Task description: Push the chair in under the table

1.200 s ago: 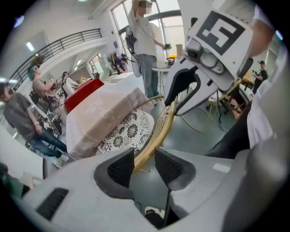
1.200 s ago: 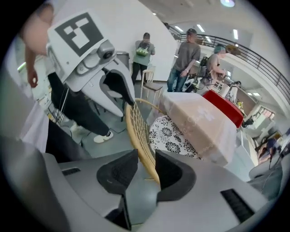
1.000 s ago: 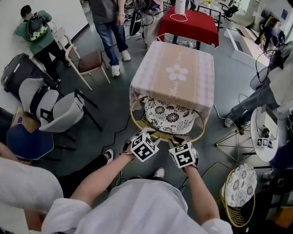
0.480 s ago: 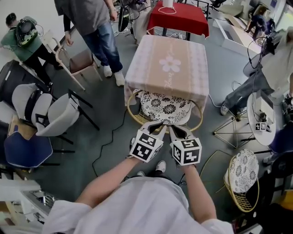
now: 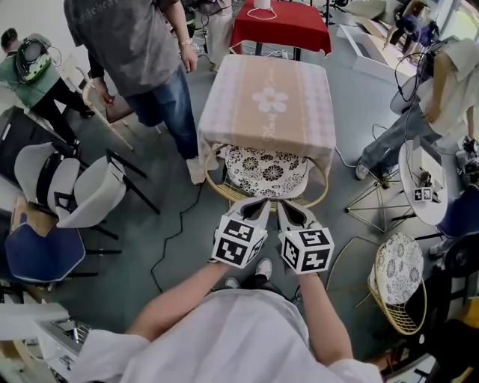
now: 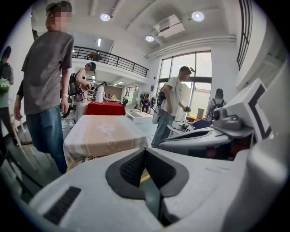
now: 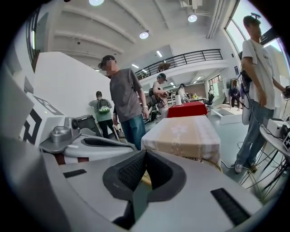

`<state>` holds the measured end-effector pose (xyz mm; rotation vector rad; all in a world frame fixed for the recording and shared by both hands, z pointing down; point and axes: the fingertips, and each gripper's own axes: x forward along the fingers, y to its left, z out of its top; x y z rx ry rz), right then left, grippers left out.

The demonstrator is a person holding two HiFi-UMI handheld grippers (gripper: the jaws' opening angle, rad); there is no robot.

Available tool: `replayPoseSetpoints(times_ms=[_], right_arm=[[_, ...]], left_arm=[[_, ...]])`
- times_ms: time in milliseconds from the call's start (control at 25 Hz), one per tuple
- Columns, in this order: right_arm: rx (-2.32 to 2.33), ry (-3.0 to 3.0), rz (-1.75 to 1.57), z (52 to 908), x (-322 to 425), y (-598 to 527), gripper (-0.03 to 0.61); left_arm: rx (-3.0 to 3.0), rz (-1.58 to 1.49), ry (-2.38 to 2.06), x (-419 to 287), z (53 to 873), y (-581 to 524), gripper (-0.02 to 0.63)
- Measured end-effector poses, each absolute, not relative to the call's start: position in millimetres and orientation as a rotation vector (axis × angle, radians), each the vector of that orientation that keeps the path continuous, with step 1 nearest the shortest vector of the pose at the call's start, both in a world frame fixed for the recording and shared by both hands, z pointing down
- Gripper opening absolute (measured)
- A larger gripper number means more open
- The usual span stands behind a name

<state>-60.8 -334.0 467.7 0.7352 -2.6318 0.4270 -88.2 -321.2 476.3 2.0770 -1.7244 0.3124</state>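
Observation:
The square table (image 5: 266,101) wears a pale pink cloth with a flower print. The gold wire chair (image 5: 266,170), with a black-and-white floral cushion, stands half under its near edge. My left gripper (image 5: 260,203) and right gripper (image 5: 289,207) hover side by side just above the chair's near rim. Both are shut with nothing between the pads. In the left gripper view the shut jaws (image 6: 145,152) point at the table (image 6: 102,133), and a bit of gold rim shows behind the tips. The right gripper view shows its shut jaws (image 7: 145,154) facing the table (image 7: 181,133).
A person in a grey shirt and jeans (image 5: 146,67) stands close by the table's left side. A red-clothed table (image 5: 288,22) is behind. White chairs (image 5: 90,187) stand left, a second gold chair (image 5: 397,288) at lower right, a cable (image 5: 176,224) on the floor, and another person (image 5: 441,82) at the right.
Both grippers have closed and lifted off the chair's near rim. The person in jeans has walked up to the table's left side.

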Motion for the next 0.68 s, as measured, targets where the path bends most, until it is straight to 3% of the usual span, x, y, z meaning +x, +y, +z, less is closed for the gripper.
replayPoseSetpoints(times_ms=[680], right_arm=[[0.709, -2.639, 0.443, 470.3, -55.1, -323.0, 0.003]], left_arm=[[2.073, 0.32, -1.734, -76.0, 475.1, -314.4, 0.005]])
